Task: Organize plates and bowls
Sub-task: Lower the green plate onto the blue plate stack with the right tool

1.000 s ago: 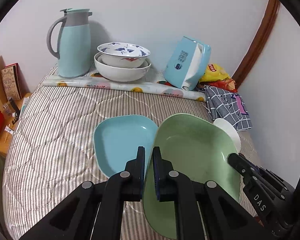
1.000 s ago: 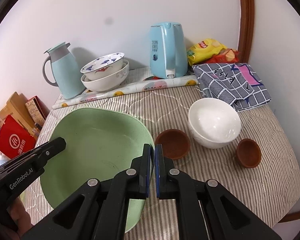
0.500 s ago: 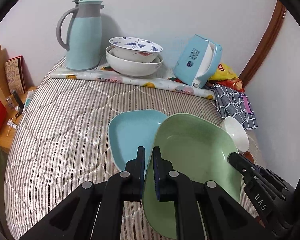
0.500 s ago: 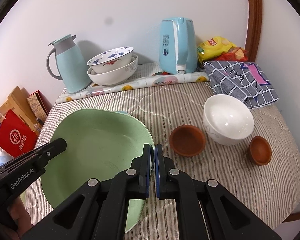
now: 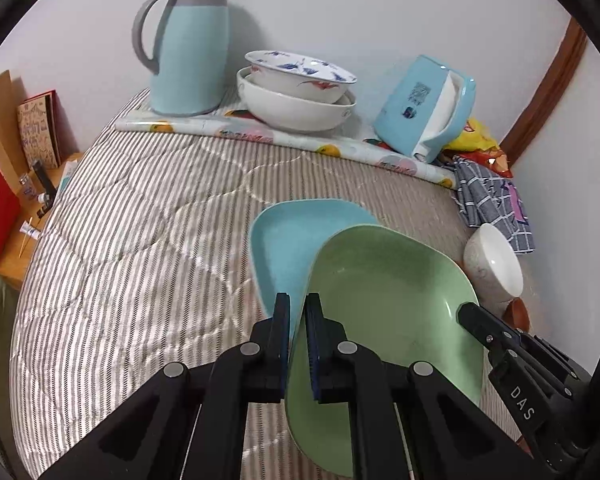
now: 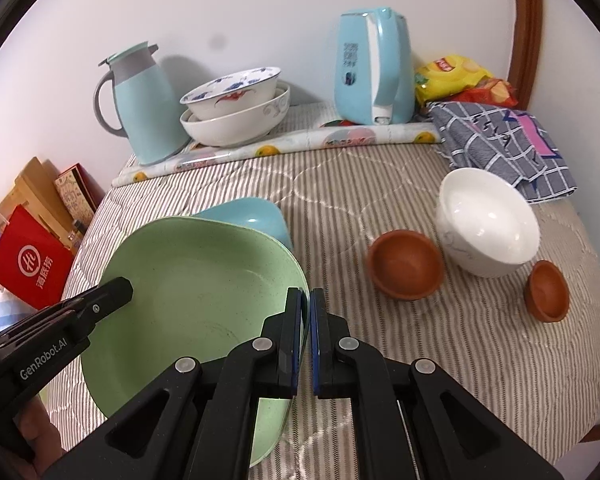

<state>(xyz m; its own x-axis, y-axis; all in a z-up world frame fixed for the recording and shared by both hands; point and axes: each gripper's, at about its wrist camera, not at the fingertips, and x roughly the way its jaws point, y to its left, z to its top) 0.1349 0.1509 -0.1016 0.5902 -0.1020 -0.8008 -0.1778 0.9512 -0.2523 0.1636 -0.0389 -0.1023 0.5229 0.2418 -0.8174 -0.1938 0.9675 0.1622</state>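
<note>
I hold the green plate [image 5: 388, 320] with both claws, one on each side of it. My left claw [image 5: 298, 320] is pinched on the plate's left rim, and my right claw [image 6: 306, 312] is pinched on its right rim. In each view the other claw's black finger shows on the far edge of the plate.

The green plate hangs tilted over a blue plate [image 5: 300, 240] that lies on the striped, quilted counter [image 5: 140, 240]. It covers the blue plate's right part; I cannot tell whether the two touch.

To the right of the plates, on the counter, sit a larger brown bowl [image 6: 406, 264], a white bowl [image 6: 488, 224] just beside it, and a small brown bowl [image 6: 548, 290] further right.

Along the wall at the back, on a fruit-patterned mat [image 6: 300, 140], stand a pale blue jug [image 6: 144, 104], two stacked bowls [image 6: 236, 108], the upper one painted blue and red, and a blue electric kettle [image 6: 372, 68]. A checked cloth [image 6: 504, 140] and a yellow snack bag [image 6: 452, 72] lie in the right corner. A red paper bag [image 6: 32, 264] stands off the counter's left edge.
</note>
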